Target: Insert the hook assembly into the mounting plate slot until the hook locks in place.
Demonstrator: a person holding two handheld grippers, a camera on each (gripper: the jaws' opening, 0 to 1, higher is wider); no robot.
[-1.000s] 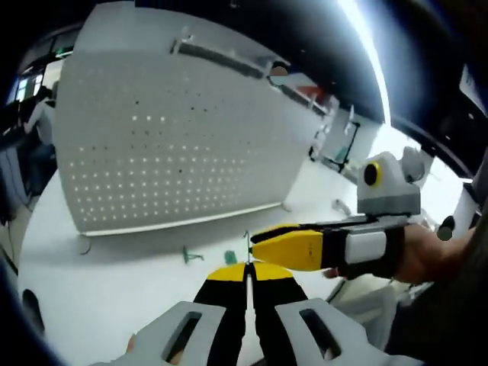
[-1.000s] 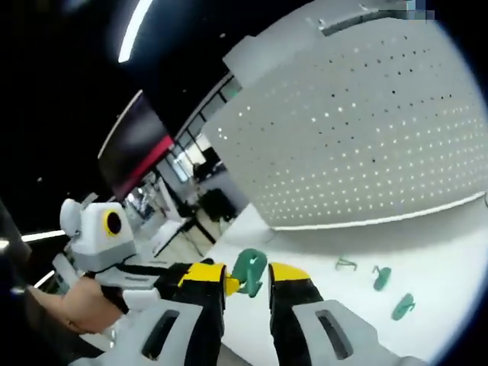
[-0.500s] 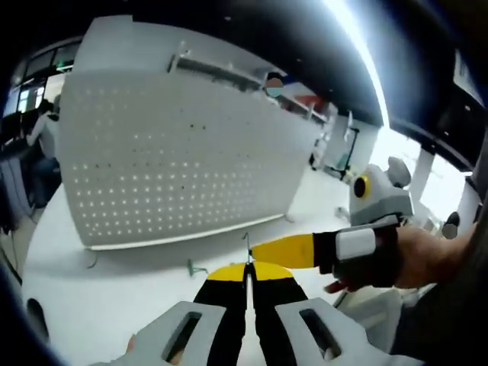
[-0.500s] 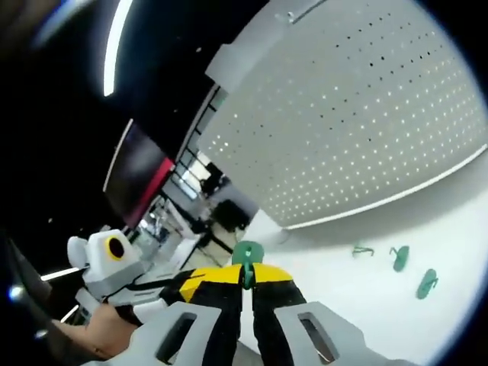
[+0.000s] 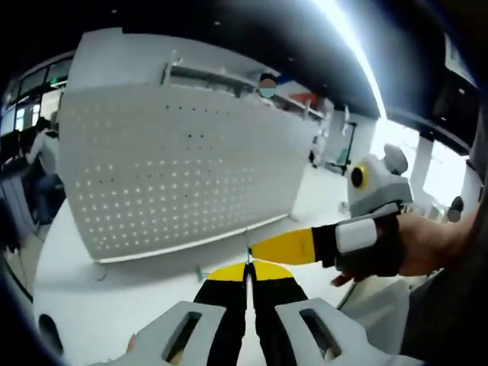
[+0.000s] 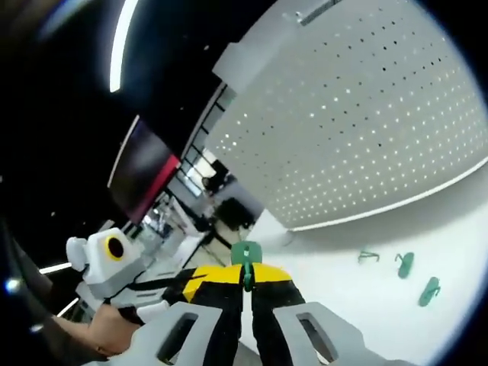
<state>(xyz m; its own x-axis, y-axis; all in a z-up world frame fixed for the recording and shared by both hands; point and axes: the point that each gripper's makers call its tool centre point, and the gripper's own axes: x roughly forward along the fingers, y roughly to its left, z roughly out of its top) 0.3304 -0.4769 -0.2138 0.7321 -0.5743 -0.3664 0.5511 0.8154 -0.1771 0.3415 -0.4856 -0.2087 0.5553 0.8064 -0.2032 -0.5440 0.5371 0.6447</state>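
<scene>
A: Hook (image 6: 246,254), where is it?
B: Clamped in the right claw (image 6: 248,276), off the desk (image 6: 358,293), near the pegboard (image 6: 366,122).
A: Left claw (image 5: 248,268)?
B: Jaws together, nothing visible between them.

The right gripper (image 6: 247,276) has snapped shut on the green hook (image 6: 245,255): a second ago its jaws stood apart with the hook between them, and now the yellow tips meet with the hook's top poking out above. From the left gripper view, the right gripper (image 5: 284,247) has swung so its closed yellow tip sits just above the left gripper (image 5: 247,270), close to touching it.
</scene>
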